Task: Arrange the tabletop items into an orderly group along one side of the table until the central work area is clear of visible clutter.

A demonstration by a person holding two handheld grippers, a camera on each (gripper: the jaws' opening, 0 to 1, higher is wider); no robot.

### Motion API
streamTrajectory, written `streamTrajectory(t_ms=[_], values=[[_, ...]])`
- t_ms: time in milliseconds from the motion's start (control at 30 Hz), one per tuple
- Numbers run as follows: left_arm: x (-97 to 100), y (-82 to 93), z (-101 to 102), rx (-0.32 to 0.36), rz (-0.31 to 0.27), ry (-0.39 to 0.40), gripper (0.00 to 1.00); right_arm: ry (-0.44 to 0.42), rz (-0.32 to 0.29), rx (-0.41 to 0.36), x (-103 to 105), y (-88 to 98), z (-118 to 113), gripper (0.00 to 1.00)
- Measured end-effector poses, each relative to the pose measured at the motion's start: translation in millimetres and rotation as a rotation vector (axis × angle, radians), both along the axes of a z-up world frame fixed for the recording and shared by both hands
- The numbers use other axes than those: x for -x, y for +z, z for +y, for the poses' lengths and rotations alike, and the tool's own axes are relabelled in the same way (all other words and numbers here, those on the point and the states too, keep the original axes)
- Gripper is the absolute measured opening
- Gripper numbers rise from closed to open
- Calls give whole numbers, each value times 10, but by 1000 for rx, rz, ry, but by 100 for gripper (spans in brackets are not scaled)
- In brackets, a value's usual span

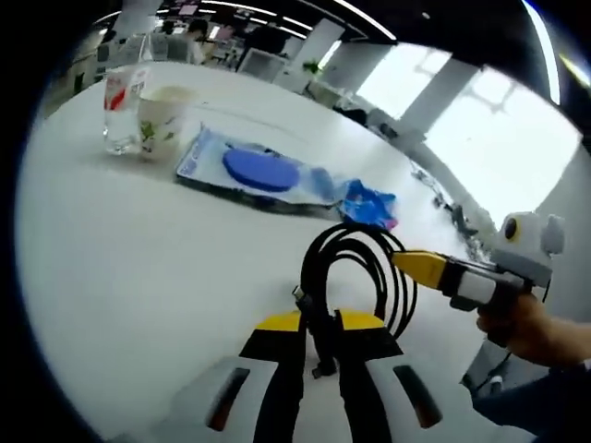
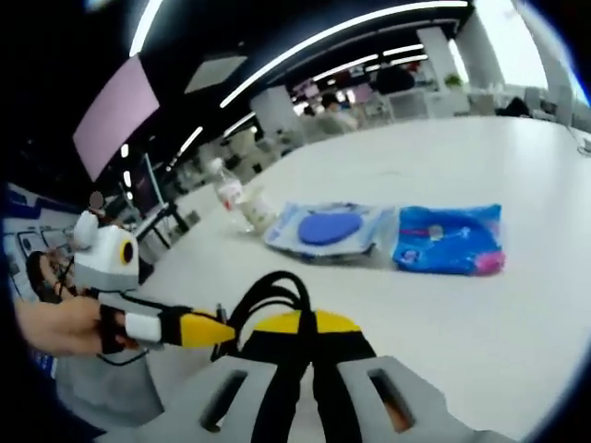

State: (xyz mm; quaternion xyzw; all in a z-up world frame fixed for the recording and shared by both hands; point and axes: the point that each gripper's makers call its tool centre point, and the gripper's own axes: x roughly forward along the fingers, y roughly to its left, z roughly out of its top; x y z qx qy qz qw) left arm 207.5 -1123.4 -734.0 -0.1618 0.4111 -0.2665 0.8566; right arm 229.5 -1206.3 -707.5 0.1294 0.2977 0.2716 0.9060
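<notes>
The left gripper is held low over the table, its two yellow-tipped jaws drawn close together on the black coiled cable. The right gripper is brought in beside the same cable, its yellow tip laid against the coil's outer edge, and is carried by a hand. In the right gripper view, the right gripper is seen with jaws closed together just beside the cable; the left gripper is pointed at the coil, gripped by a hand.

cup print blurred, bottle label unreadable
</notes>
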Motion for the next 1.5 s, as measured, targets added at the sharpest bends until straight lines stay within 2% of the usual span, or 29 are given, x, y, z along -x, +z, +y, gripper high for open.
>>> streamTrajectory(t_ms=[167,400,600,867,967,1233,1400,1500], values=[[-6,-52,-159,9,23,-15,11,-46,3,3,48,-14,-185,0],[3,-23,-355,-39,5,-103,11,-120,20,-26,51,-43,-378,0],[-112,-14,-531,-37,16,-132,11,-183,-3,-35,18,12,-567,0],[-200,64,-824,-55,-8,-211,11,-285,-7,-52,1,33,-885,0],[-227,49,-911,-96,-50,-292,11,-309,0,-54,-14,13,-967,0],[-308,4,-1102,-109,-34,-324,12,-353,7,-39,-43,-22,-1141,0],[-333,0,-1173,-149,-58,-374,12,-373,18,-30,-71,-74,-1210,0],[-394,-23,-1207,-154,-53,-384,12,-384,21,-25,-101,-106,-1250,0]])
